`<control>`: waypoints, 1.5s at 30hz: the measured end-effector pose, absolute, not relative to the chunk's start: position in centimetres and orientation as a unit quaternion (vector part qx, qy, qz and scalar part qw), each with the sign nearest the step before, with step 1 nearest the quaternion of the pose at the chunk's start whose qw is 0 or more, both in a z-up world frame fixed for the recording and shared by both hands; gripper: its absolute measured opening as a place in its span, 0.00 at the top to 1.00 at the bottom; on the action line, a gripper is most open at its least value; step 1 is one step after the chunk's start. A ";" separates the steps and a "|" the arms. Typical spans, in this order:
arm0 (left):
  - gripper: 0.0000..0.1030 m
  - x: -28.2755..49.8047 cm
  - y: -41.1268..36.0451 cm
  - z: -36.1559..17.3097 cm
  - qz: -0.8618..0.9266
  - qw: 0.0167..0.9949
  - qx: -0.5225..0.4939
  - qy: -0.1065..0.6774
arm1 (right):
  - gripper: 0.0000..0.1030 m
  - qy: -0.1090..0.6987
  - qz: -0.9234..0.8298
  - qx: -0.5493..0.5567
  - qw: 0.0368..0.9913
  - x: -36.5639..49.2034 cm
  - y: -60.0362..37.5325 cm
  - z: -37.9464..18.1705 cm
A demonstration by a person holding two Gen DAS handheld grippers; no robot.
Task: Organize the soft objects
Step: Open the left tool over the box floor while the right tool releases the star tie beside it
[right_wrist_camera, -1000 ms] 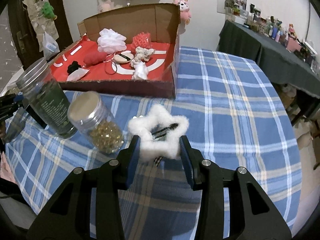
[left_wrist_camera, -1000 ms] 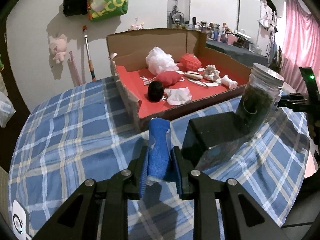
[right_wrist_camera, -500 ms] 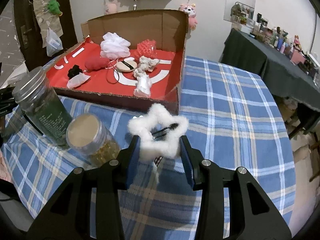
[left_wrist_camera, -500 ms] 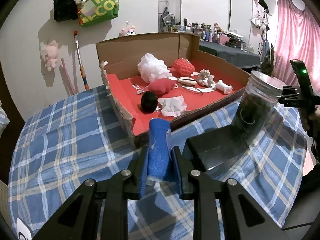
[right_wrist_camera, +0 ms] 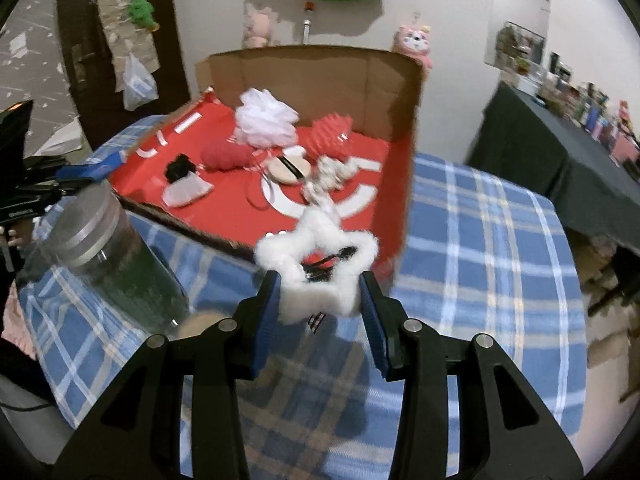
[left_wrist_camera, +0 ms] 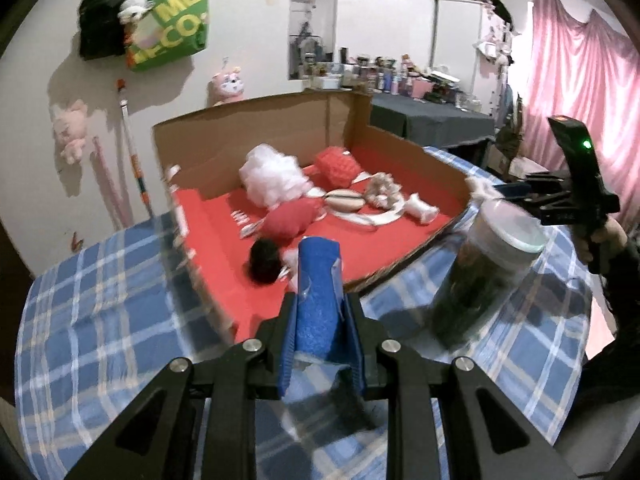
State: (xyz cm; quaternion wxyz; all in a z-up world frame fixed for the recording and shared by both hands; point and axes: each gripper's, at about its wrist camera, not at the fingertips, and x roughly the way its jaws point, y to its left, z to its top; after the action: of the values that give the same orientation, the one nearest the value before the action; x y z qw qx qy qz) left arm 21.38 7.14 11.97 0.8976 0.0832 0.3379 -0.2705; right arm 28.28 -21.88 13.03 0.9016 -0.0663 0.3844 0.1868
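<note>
Over the table's near edge: left tool (left_wrist_camera: 322, 326) clamps blue sponge (left_wrist_camera: 318, 300); right tool (right_wrist_camera: 320, 312) pinches fluffy star clip (right_wrist_camera: 320, 268).
Tip: clear the cardboard box (right_wrist_camera: 408, 128) wall, release low over bare red floor.

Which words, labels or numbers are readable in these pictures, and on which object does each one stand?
"MEC" above "ECO:" in yellow, cut off by folds, on the green bag hanging on the wall.
"CO:" on the same bag in the right wrist view.
White marks on the red box floor: a partial design, no readable word.
Bottle labels on the dark side table: too small and blurred.
</note>
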 end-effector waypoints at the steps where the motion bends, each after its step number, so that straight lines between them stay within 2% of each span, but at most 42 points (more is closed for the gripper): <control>1: 0.76 21.7 6.7 12.2 -0.276 0.895 0.085 0.339 | 0.63 0.384 0.198 -0.066 0.899 28.8 -21.5 13.4; 9: 0.76 26.9 1.0 13.1 -0.311 0.864 0.099 0.384 | 0.63 0.417 0.273 -0.084 0.863 33.8 -17.7 13.8; 18: 0.76 32.4 -4.0 10.2 -0.305 0.817 0.113 0.476 | 0.63 0.479 0.300 -0.114 0.817 38.0 -15.0 11.5; 40: 0.75 35.2 -5.5 6.5 -0.283 0.788 0.138 0.529 | 0.61 0.523 0.299 -0.146 0.785 40.6 -12.5 8.9; 45: 0.65 35.2 -5.4 6.8 -0.281 0.792 0.132 0.526 | 0.59 0.524 0.296 -0.143 0.786 40.8 -12.3 8.7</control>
State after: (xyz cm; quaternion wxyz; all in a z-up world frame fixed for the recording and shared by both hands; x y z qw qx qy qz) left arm 35.22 -5.37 6.78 0.7917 0.1321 0.5259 -0.2813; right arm 40.79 -12.27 8.74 0.7857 -0.1434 0.5239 0.2960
